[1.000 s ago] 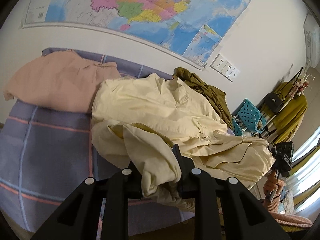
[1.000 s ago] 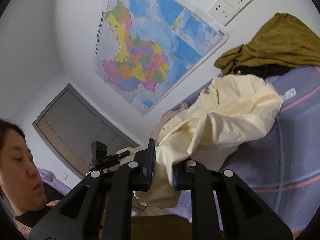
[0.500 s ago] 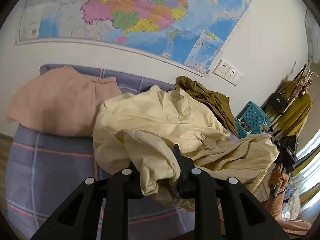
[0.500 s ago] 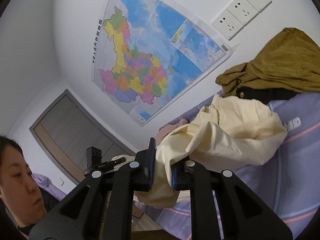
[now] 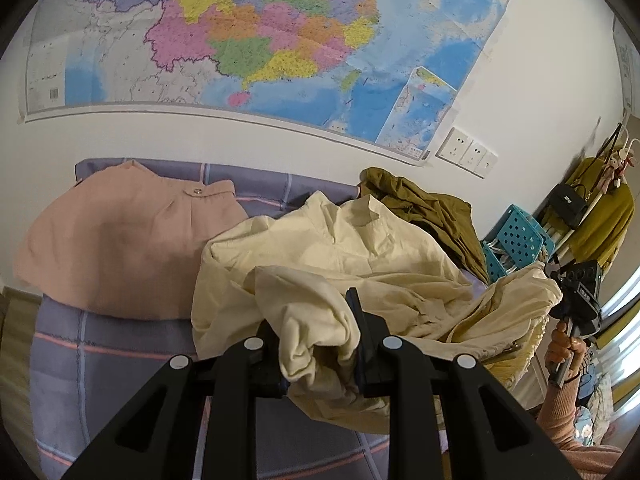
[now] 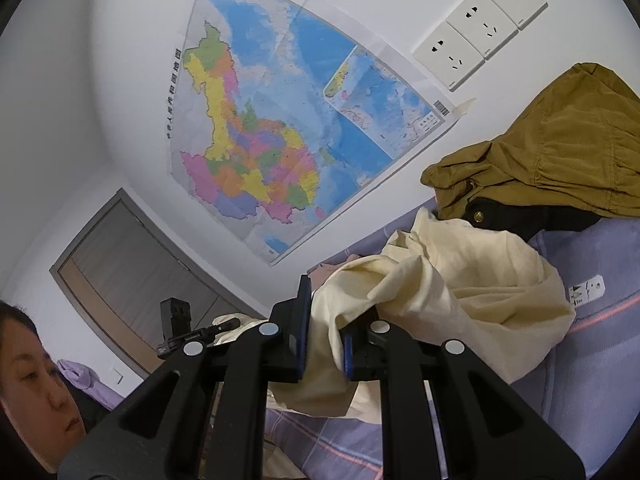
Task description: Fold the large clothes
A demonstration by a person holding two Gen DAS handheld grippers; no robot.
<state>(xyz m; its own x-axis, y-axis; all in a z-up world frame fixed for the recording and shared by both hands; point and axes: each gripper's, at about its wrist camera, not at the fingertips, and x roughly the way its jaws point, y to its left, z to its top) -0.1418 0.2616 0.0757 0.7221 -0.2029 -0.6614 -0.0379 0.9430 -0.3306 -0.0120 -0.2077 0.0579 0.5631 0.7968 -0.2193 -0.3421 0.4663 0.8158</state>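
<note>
A large cream shirt [image 5: 332, 252] lies crumpled on the purple checked bed [image 5: 100, 344]; its collar points toward the wall. My left gripper [image 5: 316, 344] is shut on a bunched fold of its near edge. My right gripper [image 6: 324, 340] is shut on another bunch of the same cream shirt [image 6: 460, 280] and holds it lifted above the bed [image 6: 600, 352]. The right gripper also shows at the far right of the left wrist view [image 5: 576, 292], with the shirt stretched up to it.
A pink garment [image 5: 124, 240] lies spread at the bed's left. An olive jacket [image 5: 432, 208] is heaped by the wall, also in the right wrist view [image 6: 560, 152]. A blue crate [image 5: 516, 240] and a clothes rack [image 5: 592, 204] stand right of the bed.
Both grippers have lifted and pulled back with the cream shirt in them. The shirt's front edge has risen off the bed and bunched more between the two grips.
</note>
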